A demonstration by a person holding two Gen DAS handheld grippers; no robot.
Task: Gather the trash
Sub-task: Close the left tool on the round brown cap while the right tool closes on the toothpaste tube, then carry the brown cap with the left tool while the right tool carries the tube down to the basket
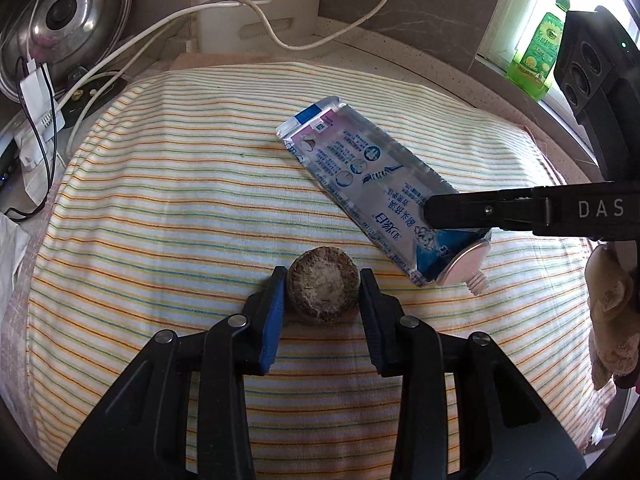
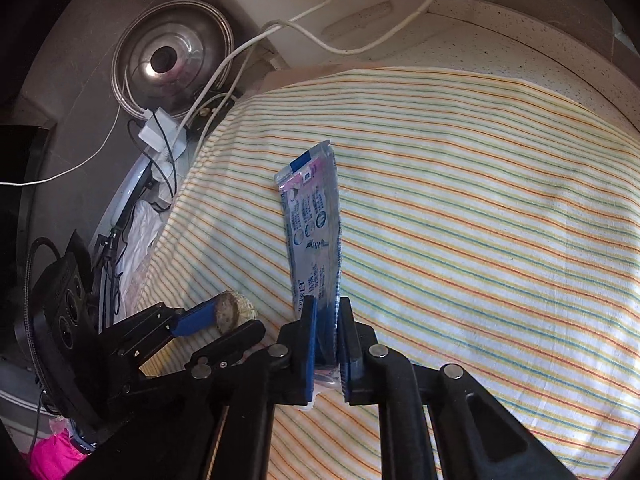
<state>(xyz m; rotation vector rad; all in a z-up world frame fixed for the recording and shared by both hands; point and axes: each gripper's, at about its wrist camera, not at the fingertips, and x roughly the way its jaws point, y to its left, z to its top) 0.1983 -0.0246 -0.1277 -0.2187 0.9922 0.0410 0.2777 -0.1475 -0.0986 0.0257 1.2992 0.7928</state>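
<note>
A flattened silver-and-blue toothpaste tube lies on a striped cloth, its capless threaded neck pointing at me. My right gripper is shut on the neck end of the tube; in the left wrist view it comes in from the right. A round brown fibrous piece sits on the cloth in front of the tube. My left gripper is shut on it, with a pad against each side. The right wrist view shows that gripper and the brown piece at lower left.
A metal pot lid leans at the back left, with white cables and a charger beside it. A green bottle stands on the sill at the back right. Stone counter borders the striped cloth.
</note>
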